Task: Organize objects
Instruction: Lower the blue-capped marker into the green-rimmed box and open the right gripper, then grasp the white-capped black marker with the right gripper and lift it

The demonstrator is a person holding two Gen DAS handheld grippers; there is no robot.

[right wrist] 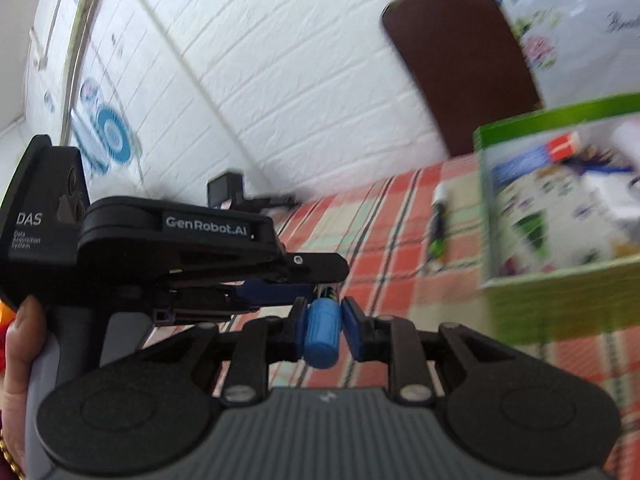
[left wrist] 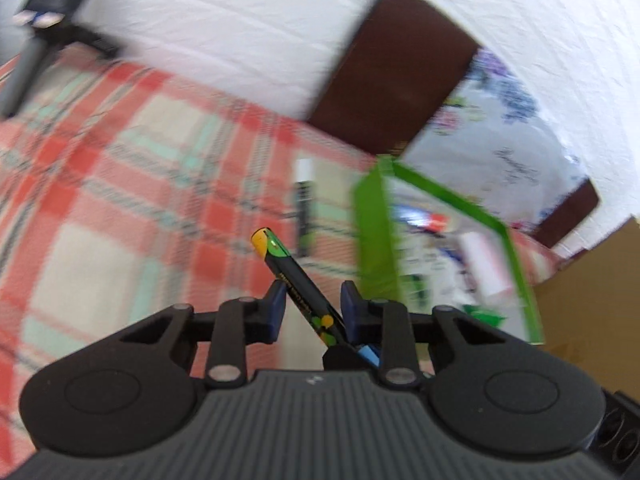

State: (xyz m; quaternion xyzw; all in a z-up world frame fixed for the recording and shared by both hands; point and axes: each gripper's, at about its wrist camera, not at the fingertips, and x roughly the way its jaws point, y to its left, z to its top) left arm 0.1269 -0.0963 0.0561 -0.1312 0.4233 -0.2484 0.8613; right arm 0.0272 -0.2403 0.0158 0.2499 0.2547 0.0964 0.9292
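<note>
- Marker (left wrist: pixel 298 280), black with green-and-yellow print and a blue cap, slants between the left gripper (left wrist: pixel 312 306) fingers; whether those jaws pinch it or merely flank it, I cannot tell.
- Right gripper (right wrist: pixel 324 326) jaws sit tight against the marker's blue cap.
- Green-rimmed box (left wrist: pixel 374 240), just right of the marker, already holds several blurred items.
- Another pen (left wrist: pixel 304 204) lies on the plaid cloth (left wrist: pixel 120 168) left of the box, so sorting looks partly done.
</note>
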